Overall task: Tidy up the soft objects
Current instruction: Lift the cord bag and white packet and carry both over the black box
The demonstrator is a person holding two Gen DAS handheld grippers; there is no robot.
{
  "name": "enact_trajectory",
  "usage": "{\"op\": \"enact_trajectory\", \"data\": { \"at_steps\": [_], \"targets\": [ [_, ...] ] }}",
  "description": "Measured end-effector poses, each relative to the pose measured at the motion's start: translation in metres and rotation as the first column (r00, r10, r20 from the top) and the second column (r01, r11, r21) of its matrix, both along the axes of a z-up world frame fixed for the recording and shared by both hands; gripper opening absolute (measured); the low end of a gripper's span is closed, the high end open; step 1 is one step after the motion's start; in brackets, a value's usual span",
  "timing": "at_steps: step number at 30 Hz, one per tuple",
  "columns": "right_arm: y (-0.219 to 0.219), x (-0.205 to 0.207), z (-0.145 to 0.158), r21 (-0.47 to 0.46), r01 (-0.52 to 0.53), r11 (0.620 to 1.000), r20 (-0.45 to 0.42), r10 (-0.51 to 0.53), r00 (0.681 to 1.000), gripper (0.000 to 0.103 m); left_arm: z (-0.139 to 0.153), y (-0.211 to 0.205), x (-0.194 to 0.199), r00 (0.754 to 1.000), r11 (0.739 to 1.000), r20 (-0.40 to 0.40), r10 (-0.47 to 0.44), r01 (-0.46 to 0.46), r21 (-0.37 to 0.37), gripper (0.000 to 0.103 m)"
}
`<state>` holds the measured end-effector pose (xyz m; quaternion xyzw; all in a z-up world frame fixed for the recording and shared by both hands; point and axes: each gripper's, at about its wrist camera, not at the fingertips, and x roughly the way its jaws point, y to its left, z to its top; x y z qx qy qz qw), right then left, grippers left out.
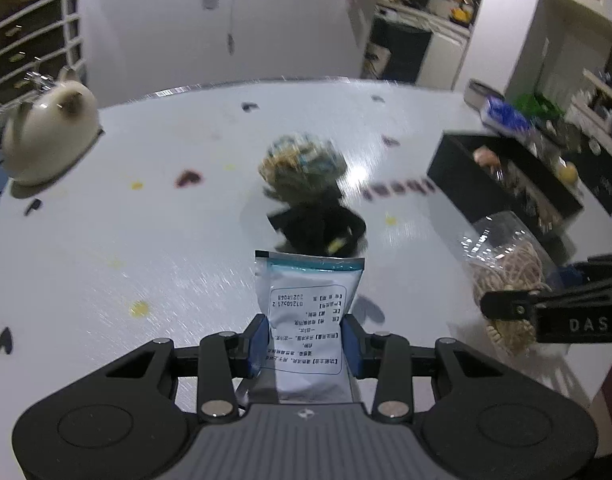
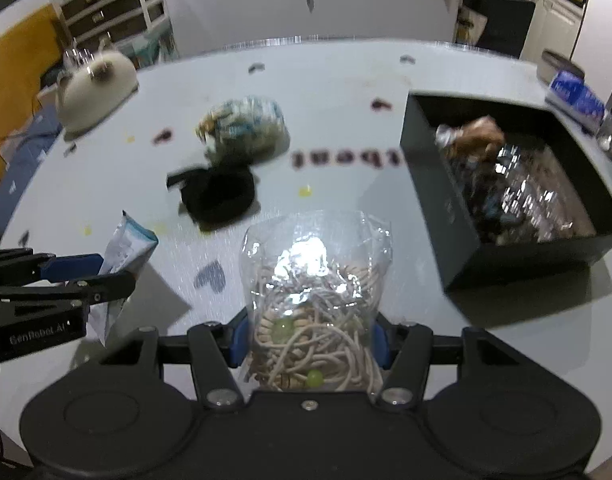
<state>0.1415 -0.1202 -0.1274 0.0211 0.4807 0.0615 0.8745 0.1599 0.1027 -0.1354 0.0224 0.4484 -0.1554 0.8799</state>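
My left gripper (image 1: 307, 344) is shut on a white sachet with a teal top and printed text (image 1: 306, 320), held above the table; the sachet also shows in the right wrist view (image 2: 124, 252). My right gripper (image 2: 309, 340) is shut on a clear bag of cream cord and beads (image 2: 317, 304), seen at the right of the left wrist view (image 1: 505, 276). A black box (image 2: 437, 184) holding several wrapped items stands at the right. A bag of mixed bits (image 1: 302, 160) and a black soft pouch (image 1: 317, 228) lie mid-table.
A white plush cat (image 1: 50, 128) sits at the table's far left. A blue packet (image 2: 573, 96) and a round tin (image 2: 561, 66) lie beyond the box. The round white table (image 1: 126, 220) carries printed hearts and yellow spots. Shelves and drawers stand behind.
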Motion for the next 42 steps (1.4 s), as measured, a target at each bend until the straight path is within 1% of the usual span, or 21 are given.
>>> {"op": "enact_trajectory", "data": {
  "at_steps": [8, 12, 16, 23, 28, 32, 34, 37, 42],
  "targets": [
    [-0.02, -0.005, 0.035, -0.008, -0.021, 1.0, 0.144, 0.022, 0.989, 0.058, 0.038, 0.002, -0.001, 0.991, 0.993, 0.085, 0.106, -0.101, -0.059, 0.041],
    [-0.039, -0.004, 0.048, -0.005, -0.033, 0.999, 0.19, 0.034, 0.981, 0.058, 0.051, -0.011, 0.001, 0.986, 0.99, 0.11, 0.129, -0.12, -0.08, 0.041],
    [-0.067, 0.001, 0.059, -0.007, -0.041, 0.999, 0.222, 0.042, 0.974, 0.058, 0.058, -0.037, 0.002, 0.983, 0.988, 0.124, 0.136, -0.125, -0.087, 0.041],
    [-0.129, 0.018, 0.068, -0.002, -0.04, 0.999, 0.235, 0.039, 0.971, 0.058, 0.065, -0.09, 0.004, 0.981, 0.986, 0.126, 0.146, -0.133, -0.103, 0.041],
    [-0.173, 0.028, 0.069, 0.006, -0.017, 1.0, 0.242, 0.015, 0.97, 0.058, 0.07, -0.133, 0.015, 0.984, 0.983, 0.119, 0.135, -0.117, -0.145, 0.041],
    [-0.204, 0.035, 0.068, 0.001, -0.014, 1.0, 0.251, 0.013, 0.968, 0.058, 0.072, -0.169, 0.027, 0.986, 0.981, 0.124, 0.109, -0.086, -0.175, 0.041],
    [-0.217, 0.039, 0.067, -0.013, -0.031, 0.999, 0.259, 0.034, 0.965, 0.058, 0.072, -0.184, 0.034, 0.986, 0.98, 0.131, 0.104, -0.079, -0.182, 0.041],
    [-0.231, 0.048, 0.065, -0.056, -0.09, 0.994, 0.262, 0.102, 0.96, 0.058, 0.073, -0.201, 0.046, 0.984, 0.976, 0.139, 0.11, -0.081, -0.201, 0.041],
    [-0.241, 0.069, 0.059, -0.109, -0.176, 0.978, 0.254, 0.198, 0.947, 0.058, 0.076, -0.22, 0.06, 0.98, 0.972, 0.149, 0.13, -0.096, -0.212, 0.041]
  ]
}}
